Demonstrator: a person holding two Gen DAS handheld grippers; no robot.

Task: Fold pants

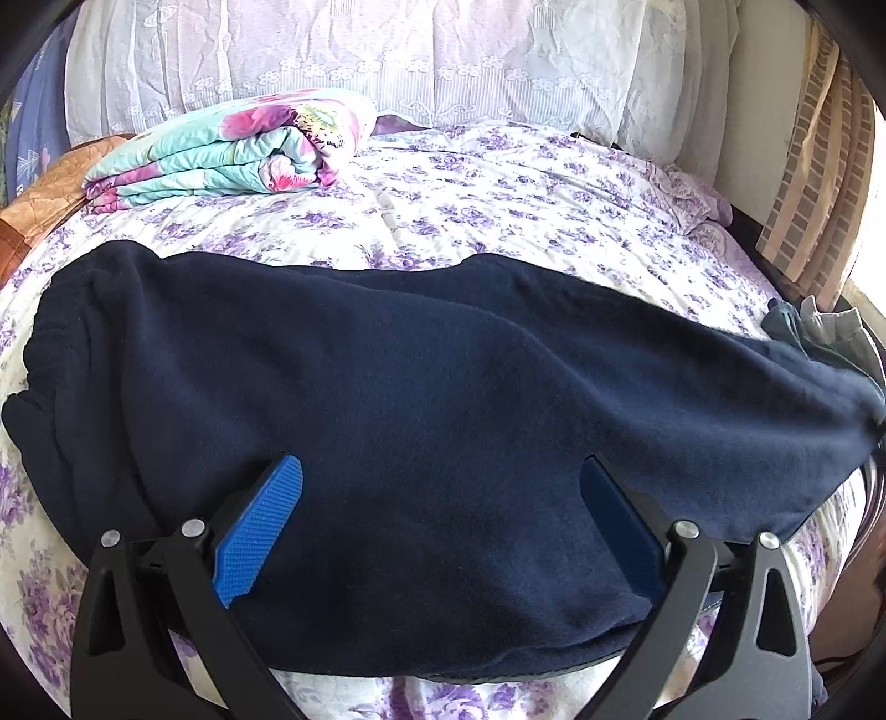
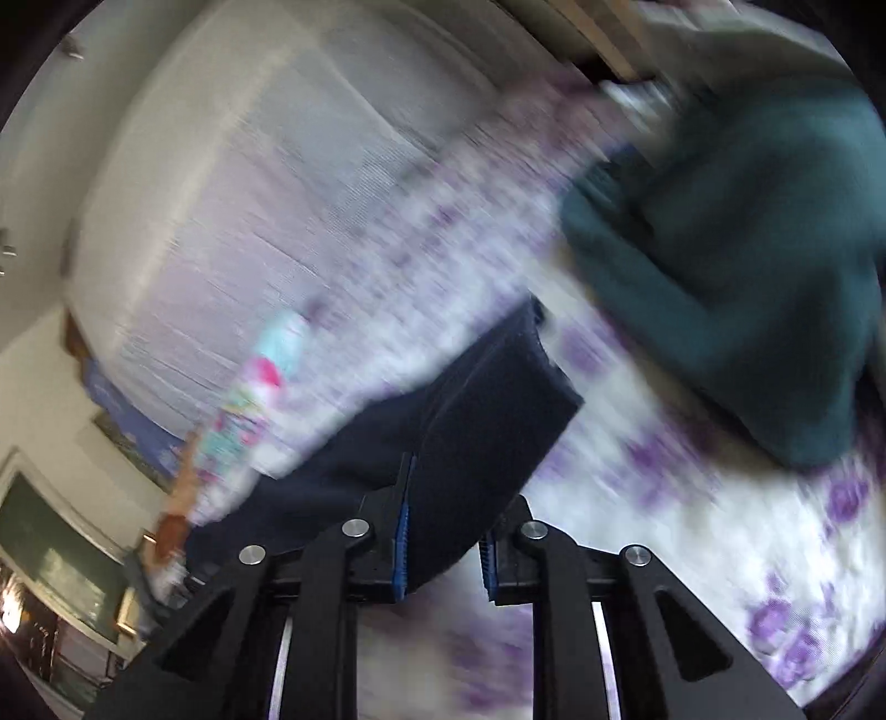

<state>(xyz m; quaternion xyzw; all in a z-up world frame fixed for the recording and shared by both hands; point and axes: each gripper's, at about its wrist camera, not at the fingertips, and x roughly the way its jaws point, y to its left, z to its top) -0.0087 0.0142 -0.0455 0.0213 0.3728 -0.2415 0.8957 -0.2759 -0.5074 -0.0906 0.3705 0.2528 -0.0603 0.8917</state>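
Navy fleece pants (image 1: 443, 360) lie stretched sideways across the flowered bedsheet (image 1: 498, 183), waistband at the left. My left gripper (image 1: 440, 465) hovers over their near edge, its blue pads (image 1: 260, 531) spread wide and gripping nothing. The right wrist view is blurred. In it one leg end of the pants (image 2: 487, 399) runs between the narrow-set fingers of my right gripper (image 2: 462, 482). The cloth fills the gap and drapes over the right finger, lifted off the bed.
A folded floral quilt (image 1: 232, 149) rests at the back left, in front of lace-covered pillows (image 1: 387, 50). A teal garment (image 2: 747, 277) and other clothes (image 1: 803, 327) are heaped at the bed's right edge. A brick-patterned panel (image 1: 814, 183) stands beyond.
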